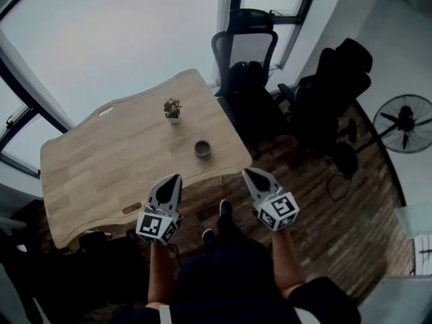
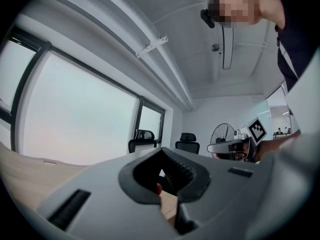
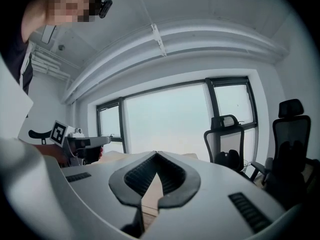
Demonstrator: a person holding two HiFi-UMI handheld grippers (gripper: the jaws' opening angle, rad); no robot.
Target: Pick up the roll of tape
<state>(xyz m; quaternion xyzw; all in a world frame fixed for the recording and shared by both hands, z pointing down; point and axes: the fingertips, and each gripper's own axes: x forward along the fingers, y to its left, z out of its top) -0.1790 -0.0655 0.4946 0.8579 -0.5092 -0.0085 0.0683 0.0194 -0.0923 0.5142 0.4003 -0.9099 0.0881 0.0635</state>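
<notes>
- Nearest us, the left gripper [image 1: 175,179] and the right gripper [image 1: 249,174] hang side by side just before the table's near edge. Both have their jaws pressed together at the tips and hold nothing.
- Between them, lower down, our shoes [image 1: 223,216] show on the wood floor [image 1: 317,235].
- The grippers' own bodies fill the lower half of both gripper views and cover most of the tabletop.
- The roll of tape [image 1: 202,148] lies flat on the wooden table [image 1: 101,160], near its front right edge. Only that edge lies between it and the grippers.
- The roll looks small, dark and round with a paler middle. Finer detail is too small to tell.
- A little potted plant [image 1: 173,109] stands behind the roll, apart from it.
- Beyond the table's right end, black office chairs [image 1: 247,66] crowd together, with a floor fan [image 1: 403,122] at the far right.
</notes>
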